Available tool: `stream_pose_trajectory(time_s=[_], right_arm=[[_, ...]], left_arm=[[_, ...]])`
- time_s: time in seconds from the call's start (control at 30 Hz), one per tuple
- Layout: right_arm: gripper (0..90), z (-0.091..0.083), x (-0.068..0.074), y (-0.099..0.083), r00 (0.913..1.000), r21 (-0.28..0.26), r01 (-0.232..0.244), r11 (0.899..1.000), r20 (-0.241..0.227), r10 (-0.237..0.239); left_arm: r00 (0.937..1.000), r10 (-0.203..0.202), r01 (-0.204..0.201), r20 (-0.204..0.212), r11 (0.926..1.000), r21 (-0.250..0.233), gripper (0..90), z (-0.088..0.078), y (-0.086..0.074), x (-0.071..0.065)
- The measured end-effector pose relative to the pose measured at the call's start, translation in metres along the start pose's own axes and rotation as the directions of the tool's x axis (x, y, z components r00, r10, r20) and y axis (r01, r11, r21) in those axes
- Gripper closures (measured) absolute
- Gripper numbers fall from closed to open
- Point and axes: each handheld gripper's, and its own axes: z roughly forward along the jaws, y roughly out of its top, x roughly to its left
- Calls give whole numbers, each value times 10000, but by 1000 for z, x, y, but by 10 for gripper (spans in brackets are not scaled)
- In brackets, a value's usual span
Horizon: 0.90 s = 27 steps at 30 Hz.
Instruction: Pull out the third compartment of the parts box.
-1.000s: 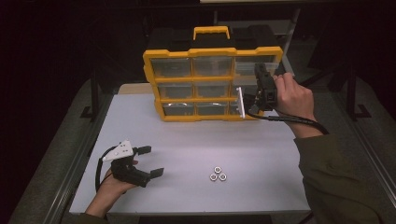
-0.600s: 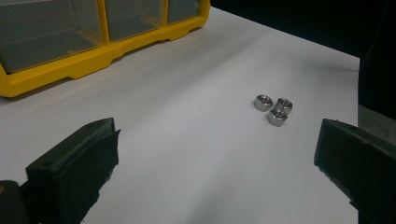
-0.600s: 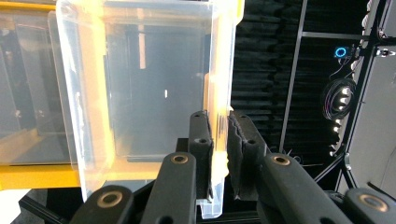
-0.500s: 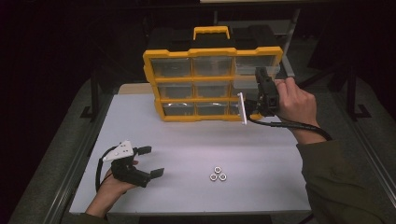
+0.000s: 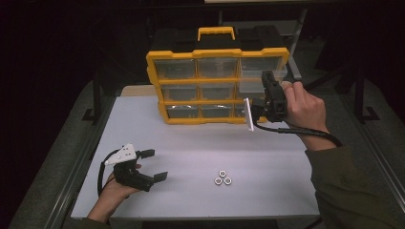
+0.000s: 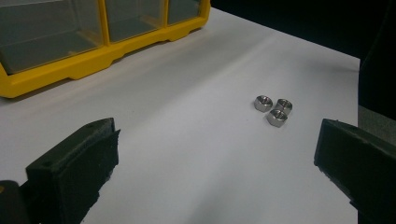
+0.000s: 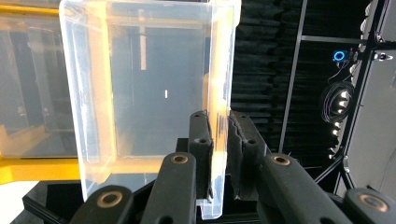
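The right tool [image 7: 218, 140] is clamped on a clear drawer's [image 7: 140, 93] wall, pulled free of the organizer [image 5: 217, 52]; three nuts [image 5: 222, 178] wait at 5 o'clock of the left tool [image 5: 155, 164], jaws apart.

The high view looked forward and down over the white table [image 5: 191, 138], the yellow organizer [image 5: 217, 86] at upper centre. The left gripper view sat low and close, sharing three nuts [image 6: 273, 109] and the organizer's base. The right gripper view, very near, perhaps faced a clear drawer [image 7: 144, 102]
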Motion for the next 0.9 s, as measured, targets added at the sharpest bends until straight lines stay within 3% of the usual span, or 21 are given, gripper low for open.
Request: stream_pose_trajectory(time_s=[0.27,0.9], right_arm=[[794,-8,-2,-1,9999,-120,123,9999,-19,-123],[794,-20,0,-2,9999,-254,-101,9996,39,102]], left_arm=[[10000,55,-55,-26,10000,32,0,-1,0,1],[10000,56,-56,-43,10000,-32,0,-1,0,0]])
